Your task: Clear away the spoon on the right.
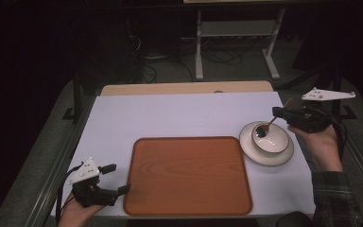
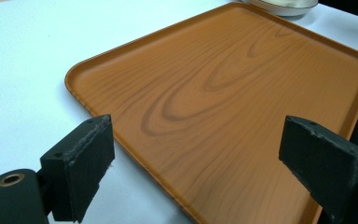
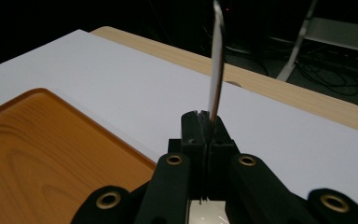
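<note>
On the bench (image 1: pixel 179 113) a tray (image 1: pixel 187 175) lies at the middle of the near edge; to its right, just beside its far right corner, sits a plate (image 1: pixel 266 157), and on the plate a bowl (image 1: pixel 276 141); a spoon (image 1: pixel 266 126) rests with its head in the bowl, its handle slanting up to the right into the right gripper (image 1: pixel 278 112); the left gripper (image 1: pixel 117 178) hangs at the tray's near left corner, just left of its rim.
</note>
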Tool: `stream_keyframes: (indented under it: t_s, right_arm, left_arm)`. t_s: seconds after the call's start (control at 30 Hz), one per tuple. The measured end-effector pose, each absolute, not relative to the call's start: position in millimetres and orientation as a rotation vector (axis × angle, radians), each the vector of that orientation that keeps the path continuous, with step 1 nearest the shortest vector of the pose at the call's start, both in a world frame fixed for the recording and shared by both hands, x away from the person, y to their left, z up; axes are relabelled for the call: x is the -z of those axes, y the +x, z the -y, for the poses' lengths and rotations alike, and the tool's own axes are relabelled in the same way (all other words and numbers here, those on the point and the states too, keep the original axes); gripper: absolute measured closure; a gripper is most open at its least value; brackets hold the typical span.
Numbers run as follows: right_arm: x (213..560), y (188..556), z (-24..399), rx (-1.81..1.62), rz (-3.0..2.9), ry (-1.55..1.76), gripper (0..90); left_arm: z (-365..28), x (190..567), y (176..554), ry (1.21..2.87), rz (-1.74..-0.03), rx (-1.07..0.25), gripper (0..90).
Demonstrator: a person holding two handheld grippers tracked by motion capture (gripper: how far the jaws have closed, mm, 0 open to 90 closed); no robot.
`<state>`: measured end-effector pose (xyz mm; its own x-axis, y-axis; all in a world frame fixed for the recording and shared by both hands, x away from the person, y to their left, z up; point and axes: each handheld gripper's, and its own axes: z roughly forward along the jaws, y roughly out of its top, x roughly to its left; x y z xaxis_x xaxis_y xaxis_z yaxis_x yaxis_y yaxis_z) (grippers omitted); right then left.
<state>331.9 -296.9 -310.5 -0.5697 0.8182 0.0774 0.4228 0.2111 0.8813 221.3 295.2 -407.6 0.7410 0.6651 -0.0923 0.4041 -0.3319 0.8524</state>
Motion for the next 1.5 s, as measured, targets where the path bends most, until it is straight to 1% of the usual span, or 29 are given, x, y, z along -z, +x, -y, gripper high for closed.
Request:
stream_keyframes:
  t_s: [0.2,0.33,0.4,0.57,0.9,1.23,1.5]
  right_arm:
    - [308,330,286,-1.326,-2.121,1.112,88.2]
    - [309,330,266,-1.298,-2.185,1.064,88.2]
    - [310,330,263,-1.292,-2.197,1.054,88.2]
    - [320,334,240,-1.245,-2.283,1.006,88.3]
    - [337,336,213,-1.150,-2.400,0.950,88.2]
    - [352,338,198,-1.058,-2.484,0.921,88.2]
    - [357,341,193,-1.035,-2.502,0.919,88.2]
  left_arm:
    - [-295,408,221,1.970,-0.811,-0.338,9.6]
    - [-295,407,221,1.972,-0.807,-0.339,9.6]
    - [-295,407,221,1.973,-0.807,-0.339,9.6]
    - [-295,407,221,1.973,-0.806,-0.339,9.6]
    - [-296,407,221,1.973,-0.805,-0.339,9.6]
    - [-296,407,221,1.972,-0.803,-0.337,9.6]
    - [-295,407,221,1.975,-0.802,-0.337,9.7]
